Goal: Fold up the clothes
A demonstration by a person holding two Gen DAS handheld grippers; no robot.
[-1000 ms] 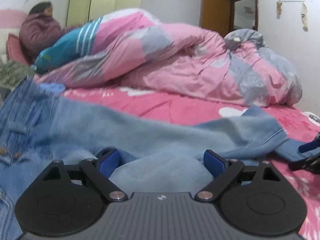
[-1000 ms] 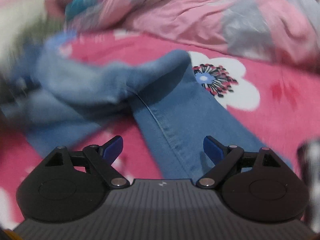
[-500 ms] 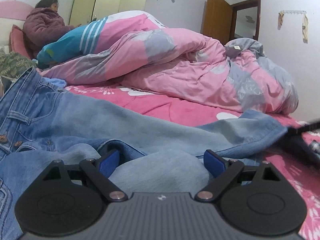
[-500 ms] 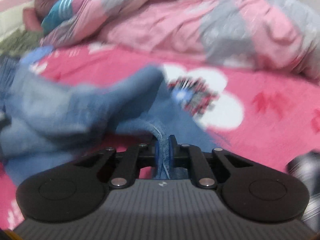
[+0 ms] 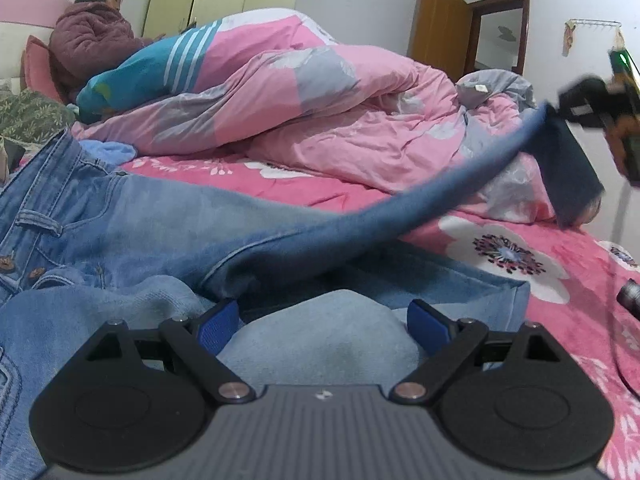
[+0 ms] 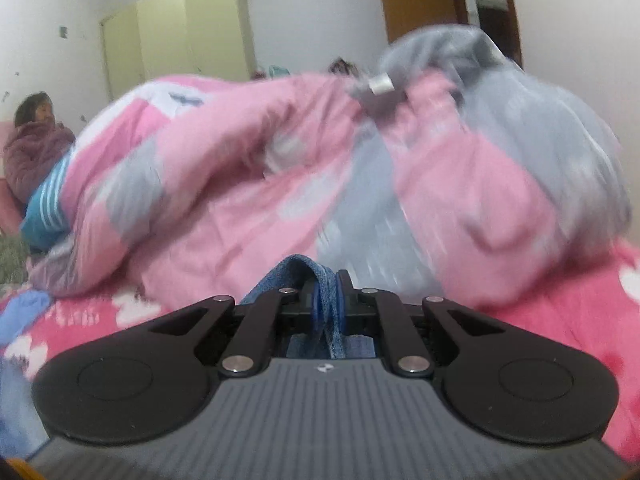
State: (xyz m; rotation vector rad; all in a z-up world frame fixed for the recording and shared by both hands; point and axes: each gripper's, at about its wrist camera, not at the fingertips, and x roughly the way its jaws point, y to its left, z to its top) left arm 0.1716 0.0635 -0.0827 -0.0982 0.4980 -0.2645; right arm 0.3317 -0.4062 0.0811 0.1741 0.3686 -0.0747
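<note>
Left wrist view: the jeans point(image 5: 120, 216) lie on the bed point(image 5: 560, 248), one leg point(image 5: 440, 188) raised toward the right hand-held gripper point(image 5: 588, 104). The left hand-held gripper point(image 5: 324, 320) gapes wide over denim, gripping nothing, so the waist may drag.

Right wrist view: the right hand-held gripper point(image 6: 326, 304) is pinched tight on the hem point(image 6: 304, 272); that thin bite may slip.

Blue jeans point(image 5: 120, 232) spread flat, one leg point(image 5: 460, 184) apparently lifted taut
</note>
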